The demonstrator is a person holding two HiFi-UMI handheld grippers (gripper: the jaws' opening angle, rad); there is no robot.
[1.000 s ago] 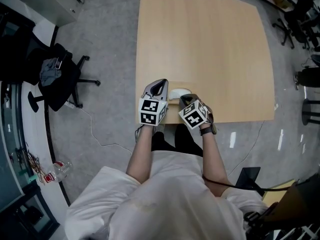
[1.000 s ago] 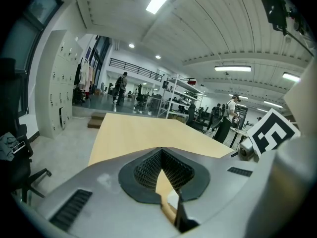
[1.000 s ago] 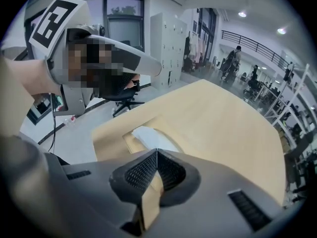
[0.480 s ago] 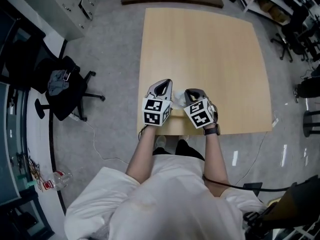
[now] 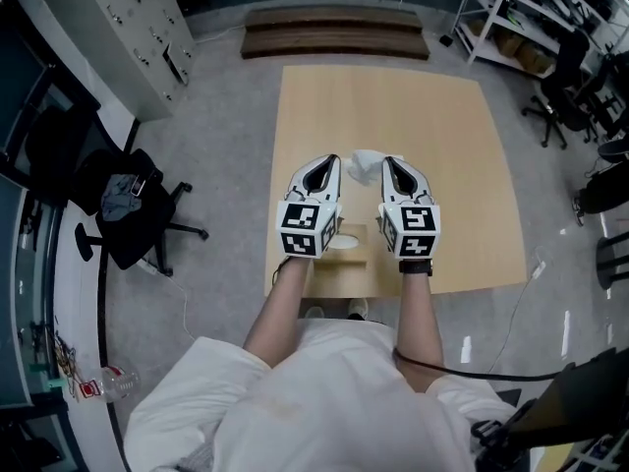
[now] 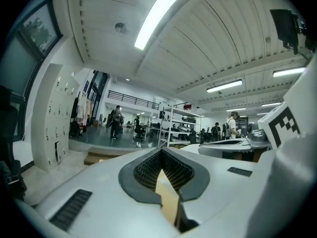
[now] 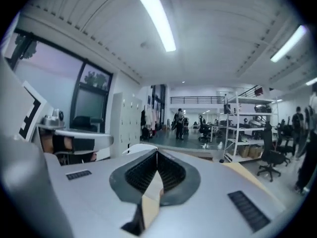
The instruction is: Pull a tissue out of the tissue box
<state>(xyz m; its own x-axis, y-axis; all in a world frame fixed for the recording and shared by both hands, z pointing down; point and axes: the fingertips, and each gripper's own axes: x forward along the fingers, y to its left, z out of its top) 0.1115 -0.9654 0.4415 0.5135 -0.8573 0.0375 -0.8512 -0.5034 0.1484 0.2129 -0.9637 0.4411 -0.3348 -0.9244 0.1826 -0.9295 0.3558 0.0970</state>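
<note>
Right gripper [image 5: 391, 163]: it is held up above the table [image 5: 452, 146] and points away from the person. In the right gripper view its jaws are closed together at the tip [image 7: 157, 153]. A white edge shows just left of that tip, so I judge that the tissue is pinched there.
Left gripper [image 5: 330, 163]: it is raised beside the right one and parallel to it. In the left gripper view its jaws [image 6: 161, 150] also meet at the tip, and nothing is between them.
Tissue [image 5: 365, 166]: a small white crumpled sheet, soft and irregular in outline. It sits between the two gripper tips, touching the right one and just beside the left one. It is above the middle of the table, farther from the person than the box.
Tissue box [image 5: 346, 256]: a tan box, almost the colour of the table, with a pale oval opening on top. It stands at the near edge of the table, below and between the two grippers, and neither gripper touches it.
Why held so: probably the right gripper keeps a firm pinch because thin paper slips easily, and it is held high so that the sheet hangs free of the opening.
Task state: the tissue appears fully out of the box, so I judge the pull nearly finished.
</note>
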